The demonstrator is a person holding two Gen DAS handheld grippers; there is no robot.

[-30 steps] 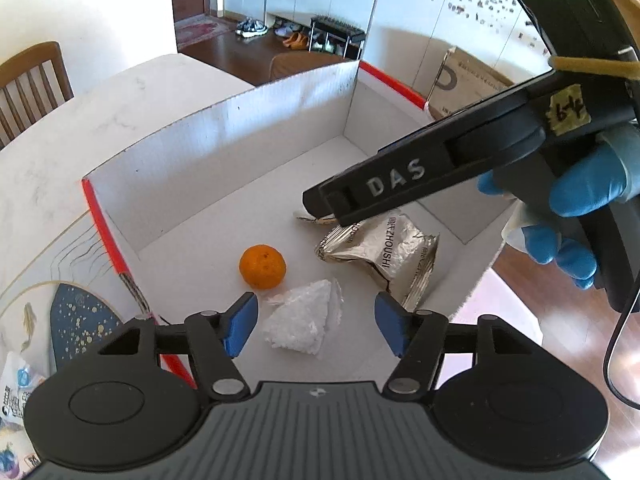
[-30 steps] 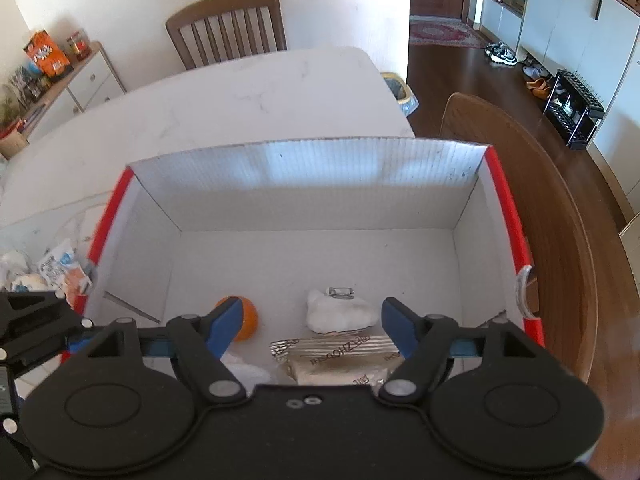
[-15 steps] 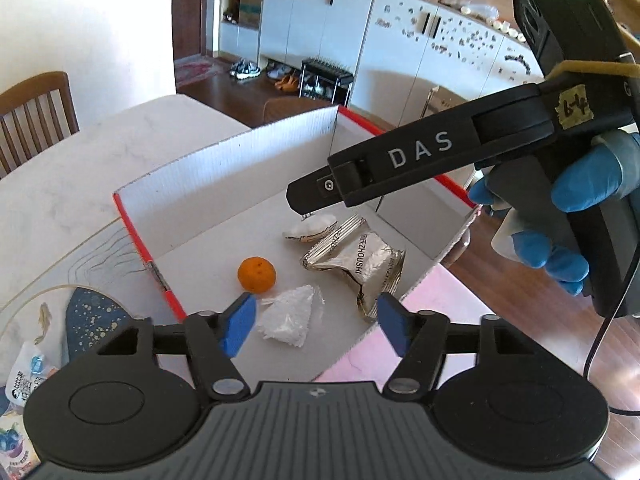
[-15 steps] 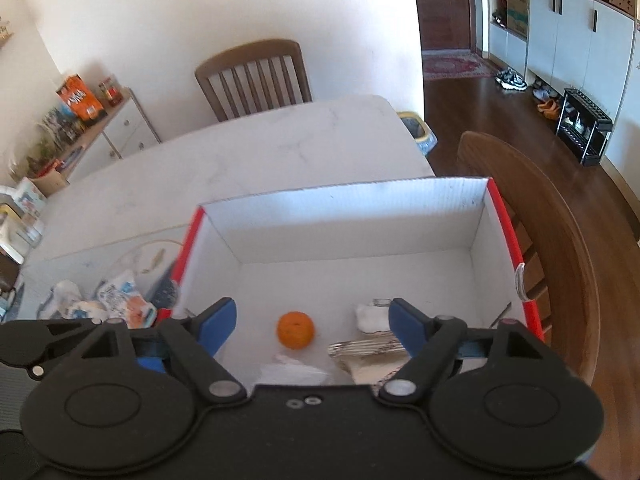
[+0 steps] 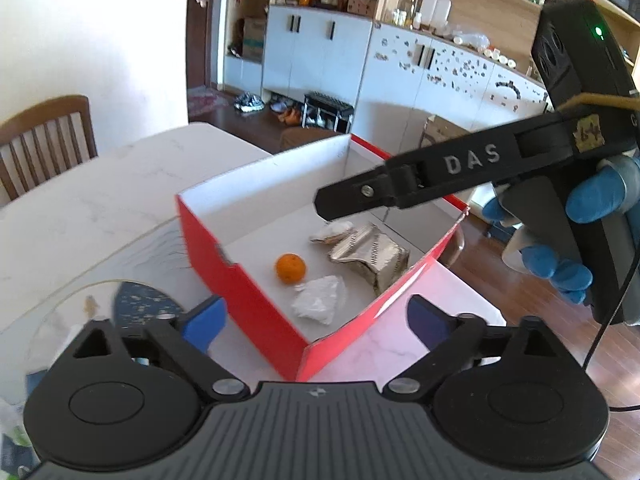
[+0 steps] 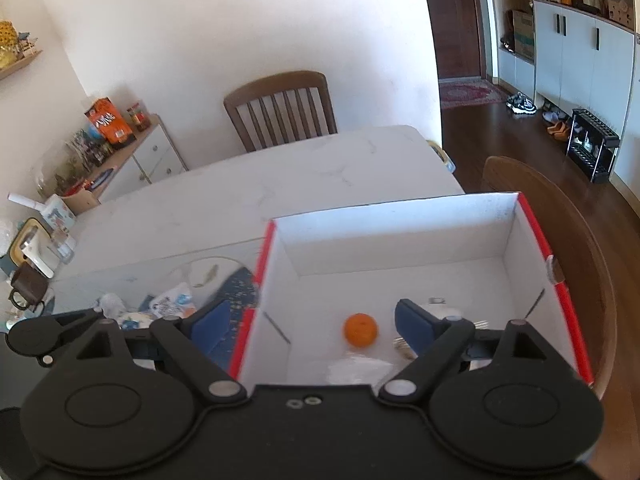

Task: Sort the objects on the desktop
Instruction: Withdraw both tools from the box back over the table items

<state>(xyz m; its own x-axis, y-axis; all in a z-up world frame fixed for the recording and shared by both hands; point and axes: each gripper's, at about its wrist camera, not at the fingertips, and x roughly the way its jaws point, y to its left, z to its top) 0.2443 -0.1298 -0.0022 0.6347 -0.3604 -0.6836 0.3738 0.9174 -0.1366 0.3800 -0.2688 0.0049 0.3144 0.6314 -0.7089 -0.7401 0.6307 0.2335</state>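
"DAS" in white on the right gripper (image 5: 340, 204) above the red box (image 5: 248, 284)

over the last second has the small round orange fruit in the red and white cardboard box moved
No. The orange fruit keeps its spot beside the white crumpled packet and silver foil bag; only the cameras pulled back.

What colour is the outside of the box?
Red outside on the box, white inside; clearest in the left wrist view.

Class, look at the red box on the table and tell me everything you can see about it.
The box is cardboard, red outside and white inside, open at the top with no lid in view. It sits upright on the pale table. Inside lie an orange, a silver foil packet and two white wrapped items. Both open grippers are above it, neither touching it.
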